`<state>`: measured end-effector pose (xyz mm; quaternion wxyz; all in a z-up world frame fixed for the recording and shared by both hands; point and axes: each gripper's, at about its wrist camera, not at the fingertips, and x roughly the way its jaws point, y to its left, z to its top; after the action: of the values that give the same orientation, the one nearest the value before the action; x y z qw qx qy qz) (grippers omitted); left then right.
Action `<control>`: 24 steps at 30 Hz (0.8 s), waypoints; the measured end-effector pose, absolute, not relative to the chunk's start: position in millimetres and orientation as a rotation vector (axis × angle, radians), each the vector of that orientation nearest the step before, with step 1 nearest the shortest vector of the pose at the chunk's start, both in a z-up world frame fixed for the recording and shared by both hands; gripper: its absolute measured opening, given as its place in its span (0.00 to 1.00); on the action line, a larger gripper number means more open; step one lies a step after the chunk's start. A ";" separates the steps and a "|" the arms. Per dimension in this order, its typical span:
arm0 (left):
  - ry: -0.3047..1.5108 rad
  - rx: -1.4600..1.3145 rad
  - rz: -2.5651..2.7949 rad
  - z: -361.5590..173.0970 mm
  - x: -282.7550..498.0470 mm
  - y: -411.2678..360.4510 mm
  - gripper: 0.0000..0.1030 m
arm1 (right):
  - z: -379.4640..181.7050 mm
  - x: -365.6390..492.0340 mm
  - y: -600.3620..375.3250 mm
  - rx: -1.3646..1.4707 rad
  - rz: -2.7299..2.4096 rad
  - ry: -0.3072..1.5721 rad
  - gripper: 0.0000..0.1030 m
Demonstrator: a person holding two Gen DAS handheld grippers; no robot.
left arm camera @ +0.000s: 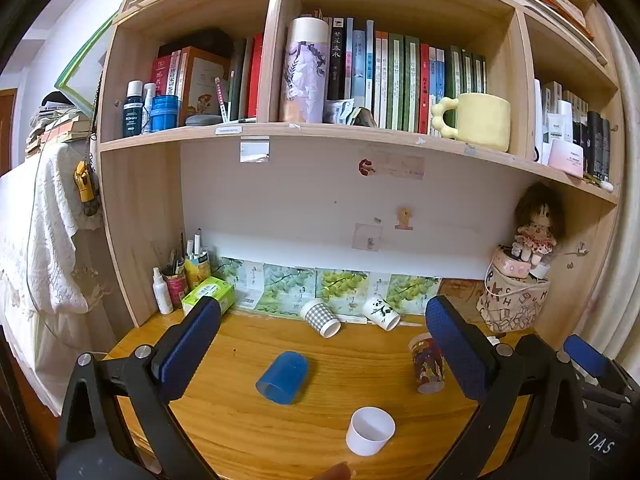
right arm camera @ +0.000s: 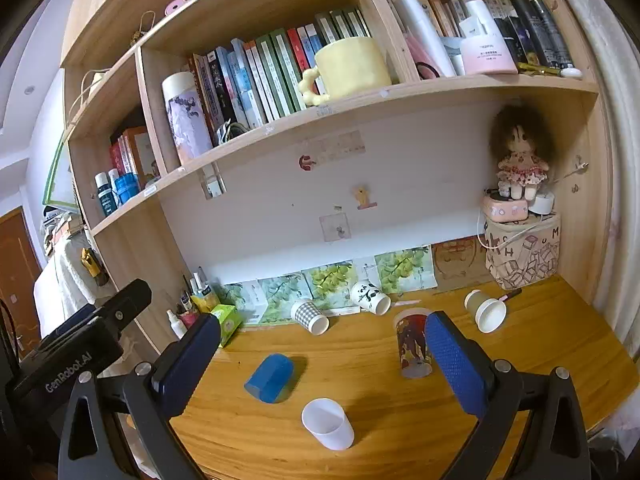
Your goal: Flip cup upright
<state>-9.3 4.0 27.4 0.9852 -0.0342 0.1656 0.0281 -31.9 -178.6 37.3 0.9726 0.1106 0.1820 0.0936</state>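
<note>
A: How do your grippers stand?

B: My left gripper (left arm camera: 322, 344) is spread wide, nothing between its blue pads (left arm camera: 190, 346). My right gripper (right arm camera: 322, 354) is just as wide and holds nothing either. Both hang above the near edge of the surface (left arm camera: 240, 420).

A: Where are the cups?

B: In the left view, the blue cup (left arm camera: 283, 377) lies on its side near the middle, its mouth towards 7 o'clock. The white cup (left arm camera: 370, 431) sits at 5 o'clock from it, well apart, its mouth facing up towards me. The red cup (left arm camera: 426, 364) stands at 3 o'clock, partly behind my right pad; I can't tell which end is up.

A: And farther back?

B: The checked cup (left arm camera: 320, 317) and the panda cup (left arm camera: 381, 312) lie tipped over at 12 o'clock, by the green cards against the wall, mouths towards 5 o'clock. In the right view, a tan cup (right arm camera: 485, 311) lies on its side at 2 o'clock, near the printed bag (right arm camera: 524, 252).

A: Anything touching?

B: No cup touches another, and neither gripper touches a cup.
</note>
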 end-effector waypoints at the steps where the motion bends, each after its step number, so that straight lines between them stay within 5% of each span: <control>1: 0.335 -0.067 0.057 27.3 -8.8 3.7 1.00 | 37.2 -30.9 -179.0 0.224 0.188 0.370 0.99; 24: 0.366 -0.050 0.027 25.4 -3.4 -5.1 1.00 | 34.3 -32.4 -185.9 0.233 0.176 0.382 0.99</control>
<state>-3.4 -5.1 25.4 0.9829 -0.0248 0.1821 0.0137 -32.4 -185.9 34.3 0.9712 0.1155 0.1892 0.0870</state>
